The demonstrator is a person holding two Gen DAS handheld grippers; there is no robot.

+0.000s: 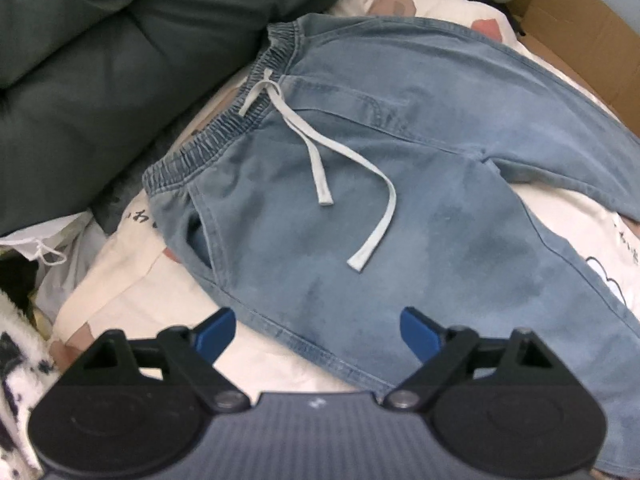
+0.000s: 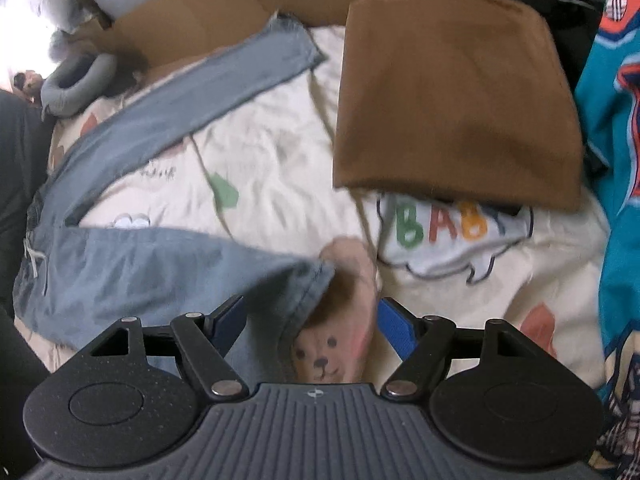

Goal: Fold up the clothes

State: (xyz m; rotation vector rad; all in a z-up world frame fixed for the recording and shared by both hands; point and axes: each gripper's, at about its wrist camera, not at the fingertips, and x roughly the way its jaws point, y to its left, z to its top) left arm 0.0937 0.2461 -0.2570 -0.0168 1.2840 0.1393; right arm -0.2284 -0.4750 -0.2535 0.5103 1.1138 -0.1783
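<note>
Lying flat on the sheet [image 2: 280, 168] are the jeans [image 1: 360, 200], waistband [image 1: 224, 128] far left; left gripper [image 1: 318, 330] gapes above a leg seam, right gripper [image 2: 310, 322] gapes over a hem [image 2: 316, 280], both gripping nothing

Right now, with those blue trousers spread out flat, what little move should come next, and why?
Probably lower both grippers and pinch the near edge. The left gripper stands open over the trousers' side seam, the right gripper open over the leg hem; neither grips cloth yet.
</note>
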